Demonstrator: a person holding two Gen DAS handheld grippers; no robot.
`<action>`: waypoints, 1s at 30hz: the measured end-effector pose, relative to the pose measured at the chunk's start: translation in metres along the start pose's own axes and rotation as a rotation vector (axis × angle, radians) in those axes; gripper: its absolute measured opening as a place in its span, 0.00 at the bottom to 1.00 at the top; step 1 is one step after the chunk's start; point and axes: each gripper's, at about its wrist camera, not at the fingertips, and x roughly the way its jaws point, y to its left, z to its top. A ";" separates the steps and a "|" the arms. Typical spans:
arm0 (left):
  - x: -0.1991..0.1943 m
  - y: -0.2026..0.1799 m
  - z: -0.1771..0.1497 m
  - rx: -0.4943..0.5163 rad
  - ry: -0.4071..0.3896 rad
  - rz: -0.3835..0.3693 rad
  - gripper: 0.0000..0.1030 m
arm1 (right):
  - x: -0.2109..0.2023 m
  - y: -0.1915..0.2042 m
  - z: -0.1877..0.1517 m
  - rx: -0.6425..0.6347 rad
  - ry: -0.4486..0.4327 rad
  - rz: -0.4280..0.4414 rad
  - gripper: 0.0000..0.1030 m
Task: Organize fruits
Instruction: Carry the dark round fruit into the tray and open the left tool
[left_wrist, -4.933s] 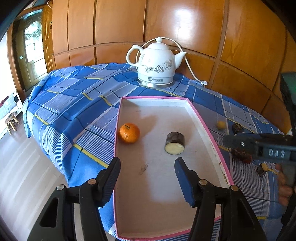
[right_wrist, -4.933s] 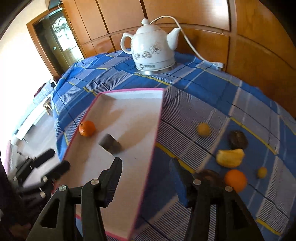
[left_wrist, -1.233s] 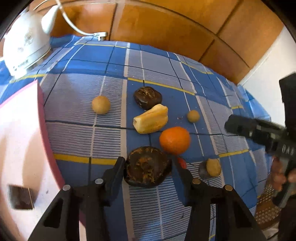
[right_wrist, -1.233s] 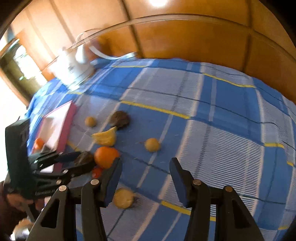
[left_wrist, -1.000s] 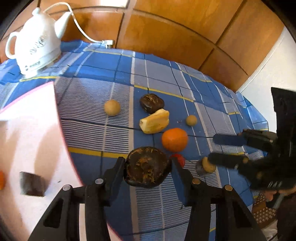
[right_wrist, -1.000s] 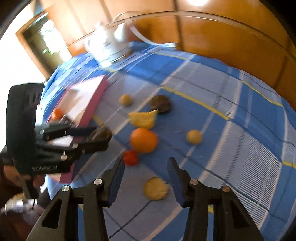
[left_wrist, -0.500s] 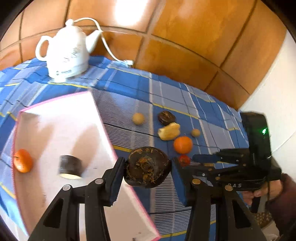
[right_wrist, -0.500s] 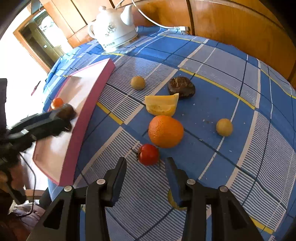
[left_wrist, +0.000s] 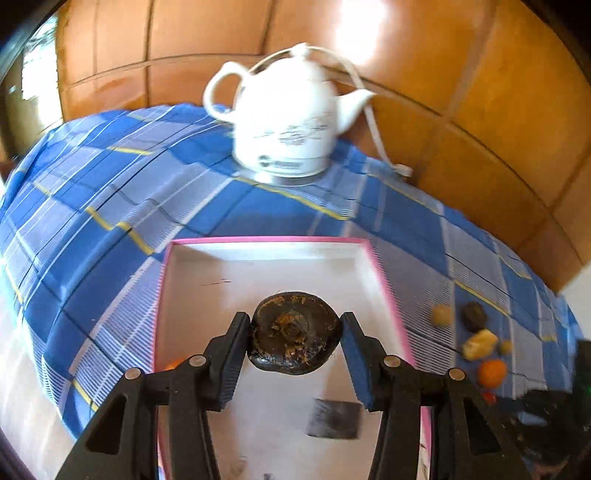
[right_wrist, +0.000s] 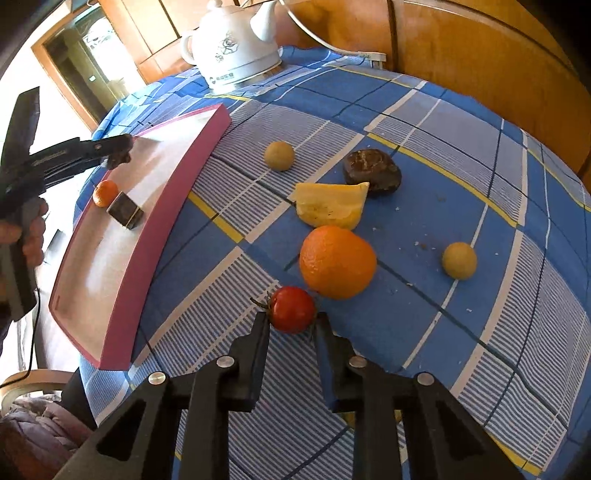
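Pink tray holding small orange and dark block, left claw gripping dark fruit, right claw pinching tomato

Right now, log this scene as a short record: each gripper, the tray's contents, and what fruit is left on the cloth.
left gripper: shut on the dark round fruit, held over the pink-rimmed tray
right gripper: jaws just closed, gripping the cherry tomato on the tablecloth
in tray: small orange, dark cut piece
on cloth: large orange, yellow wedge, dark lumpy fruit, two small yellow round fruits
background: white kettle

blue plaid tablecloth; pink-rimmed tray; red tomato
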 end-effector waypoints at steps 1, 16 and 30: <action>0.002 0.002 0.000 -0.005 0.000 0.012 0.49 | 0.000 0.000 0.000 -0.004 0.000 -0.001 0.24; -0.016 -0.014 -0.018 0.036 -0.062 0.141 0.56 | 0.000 -0.001 0.000 -0.026 -0.003 -0.017 0.24; -0.058 -0.058 -0.051 0.152 -0.136 0.102 0.65 | 0.002 0.003 -0.001 -0.038 -0.004 -0.024 0.24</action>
